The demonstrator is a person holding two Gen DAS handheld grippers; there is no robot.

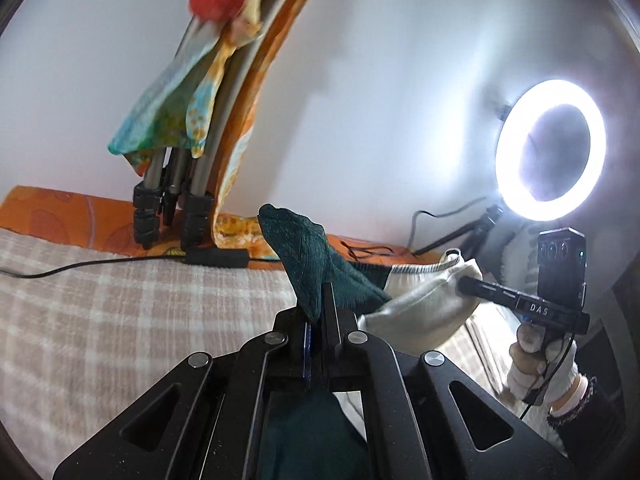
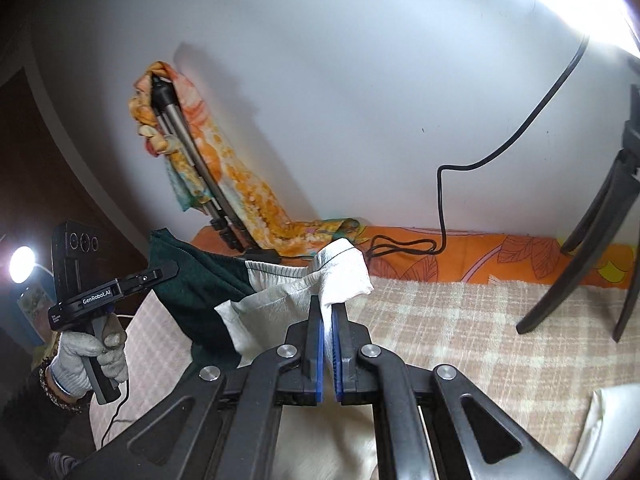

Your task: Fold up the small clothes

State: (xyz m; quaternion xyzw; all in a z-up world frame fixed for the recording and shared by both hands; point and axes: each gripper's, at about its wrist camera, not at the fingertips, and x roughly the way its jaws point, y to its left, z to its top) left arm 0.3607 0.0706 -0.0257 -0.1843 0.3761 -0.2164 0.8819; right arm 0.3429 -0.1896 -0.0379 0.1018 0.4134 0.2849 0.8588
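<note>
Two grippers, both clamped on one small garment (image 1: 360, 280) held off the checked blanket (image 1: 120, 300). Left gripper (image 1: 318, 304): jaws together on the dark green end, a green corner sticking up past the fingertips. Right gripper (image 2: 327, 308): blue pads (image 2: 319, 344) pinched on the white end, white corner (image 2: 344, 272) poking up above them. Garment spans between the two, green half (image 2: 192, 280) toward the left, white half (image 1: 420, 304) toward the right, sagging in the middle above the blanket, not lying flat on it. Each handle sits in a white-gloved hand (image 2: 80, 356), seen from the opposite camera. Behind the blanket's far edge, left to right: a folded tripod (image 1: 172, 200) draped with a patterned orange-teal scarf (image 1: 180, 112) leaning on the white wall, a black cable (image 2: 442, 208) on the orange sheet (image 2: 500, 260), a lit ring light (image 1: 550, 142) on a small stand.
</note>
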